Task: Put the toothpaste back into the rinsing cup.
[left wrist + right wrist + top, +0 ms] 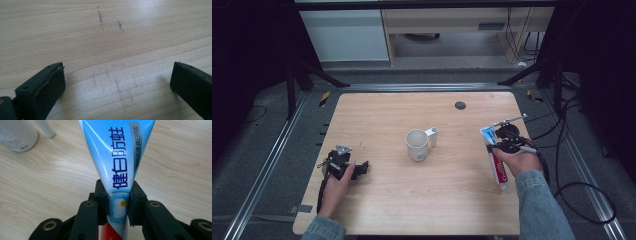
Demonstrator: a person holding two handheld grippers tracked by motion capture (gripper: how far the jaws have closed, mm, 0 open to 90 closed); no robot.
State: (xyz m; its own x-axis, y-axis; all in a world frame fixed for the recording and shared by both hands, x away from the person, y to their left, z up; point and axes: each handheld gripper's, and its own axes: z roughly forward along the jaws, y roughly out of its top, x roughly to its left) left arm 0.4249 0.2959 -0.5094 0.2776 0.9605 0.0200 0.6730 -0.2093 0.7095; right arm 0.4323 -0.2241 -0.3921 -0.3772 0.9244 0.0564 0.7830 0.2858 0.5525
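Gripping a blue, white and red plastic toothpaste tube [117, 157], right gripper [118, 203] clamped on it, both black pads pressed against the tube's sides just above the red part. Tube's flat crimped end fanning out wide beyond the jaws in the right gripper view, blue printed characters running along its length. Seen from the high view, same toothpaste tube [495, 159] lying near the right edge of the light wooden table [422, 205], blue end pointing away from the person, red end toward the near edge, right gripper [508, 146] over its middle, right hand [518, 161] wrapped round the gripper body.

Standing near the table's centre, well apart from the tube, a white ceramic mug [417, 145] with a handle at its right side; the mug's lower wall [17, 135] also caught at the upper left corner of the right gripper view.

Resting at the left part of the table, left gripper [362, 169] in the left hand [337, 187], well apart from the mug. Jaws spread wide in the left gripper view, left gripper [117, 82] released, just bare wood grain between them.
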